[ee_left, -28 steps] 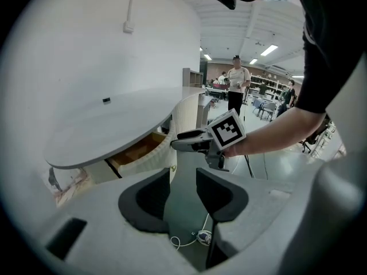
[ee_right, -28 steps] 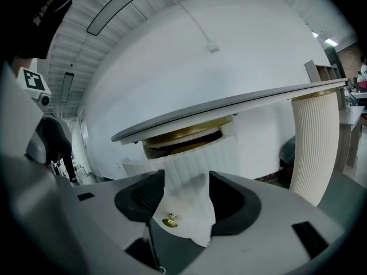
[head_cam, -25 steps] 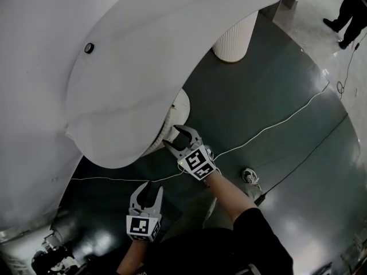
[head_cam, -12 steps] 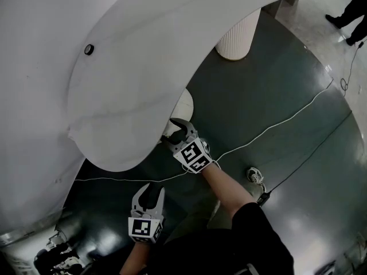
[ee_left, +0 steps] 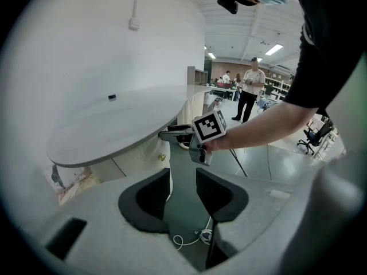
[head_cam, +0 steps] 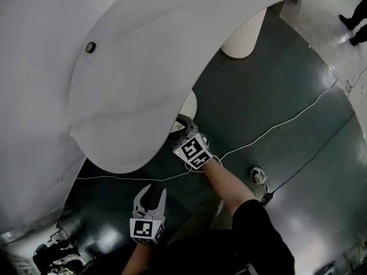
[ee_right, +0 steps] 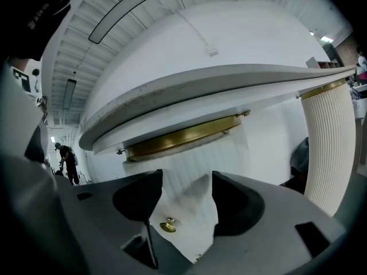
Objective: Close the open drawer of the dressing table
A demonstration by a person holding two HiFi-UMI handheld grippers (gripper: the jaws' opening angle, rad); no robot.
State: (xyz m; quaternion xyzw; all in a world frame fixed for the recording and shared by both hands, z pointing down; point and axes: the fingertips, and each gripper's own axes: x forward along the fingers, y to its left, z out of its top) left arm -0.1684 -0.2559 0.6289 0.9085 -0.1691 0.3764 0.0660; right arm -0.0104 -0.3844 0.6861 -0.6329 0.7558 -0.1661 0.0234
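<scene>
The white dressing table top (head_cam: 160,56) fills the upper left of the head view. Below its edge shows the rounded white drawer (head_cam: 188,103). In the right gripper view its fluted front (ee_right: 192,171) carries a small brass knob (ee_right: 167,227) under a brass ring. My right gripper (head_cam: 179,125) reaches in under the top's edge. It is open (ee_right: 186,182); its jaws have just been opening, with the knob low between them and untouched. My left gripper (head_cam: 152,191) hangs open over the floor, empty (ee_left: 183,173), and looks at the right gripper (ee_left: 172,135).
A fluted white table leg (head_cam: 243,36) stands on the dark floor at the back. A white cable (head_cam: 275,125) runs across the floor, with a small plug (head_cam: 258,176) beside my arm. Someone's shoes (head_cam: 355,24) show at the top right. People stand far off (ee_left: 249,90).
My right gripper has moved up and left toward the drawer, and its fingertips now sit partly under the table top's edge. The left gripper has barely shifted.
</scene>
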